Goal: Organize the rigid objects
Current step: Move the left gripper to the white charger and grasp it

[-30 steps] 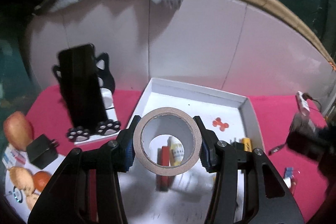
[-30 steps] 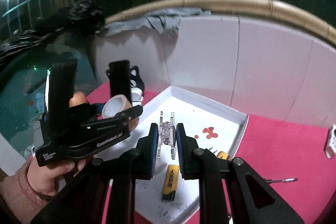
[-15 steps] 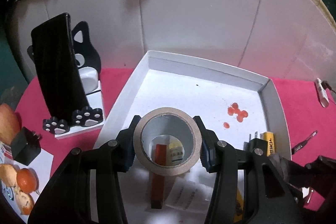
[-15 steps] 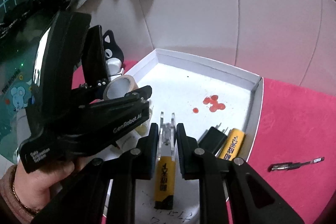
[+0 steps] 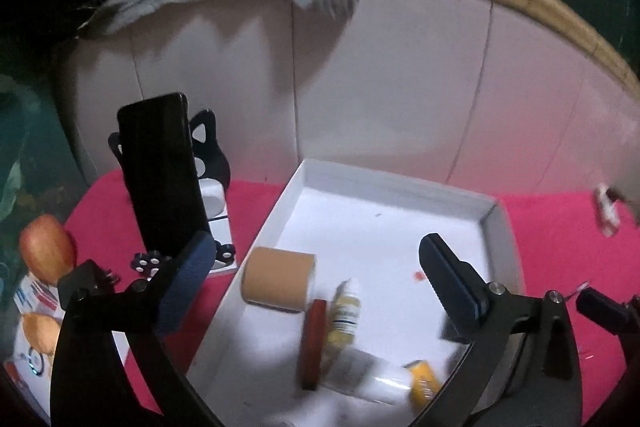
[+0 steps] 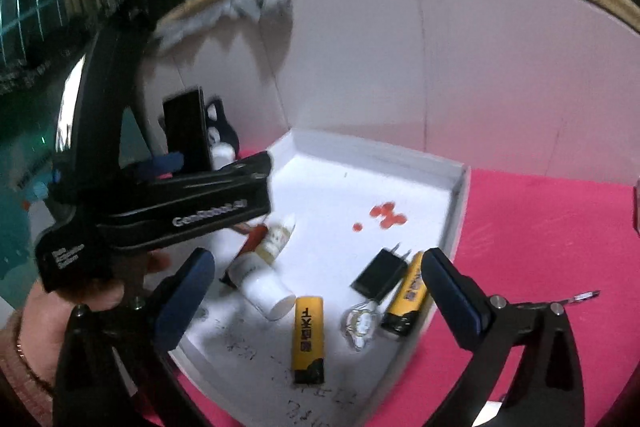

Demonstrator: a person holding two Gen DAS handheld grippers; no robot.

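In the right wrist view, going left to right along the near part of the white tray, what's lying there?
White bottle → yellow lighter → clear acrylic charm → second yellow lighter, all in the white tray.

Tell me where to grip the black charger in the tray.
Grip the charger across its flat body, from above. It lies flat with prongs toward the far wall; a yellow battery hugs its right side, so closing along its length looks safer.

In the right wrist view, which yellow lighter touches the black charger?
The lighter by the tray's right wall; the charger lies against it. The other lighter lies apart, mid-tray.
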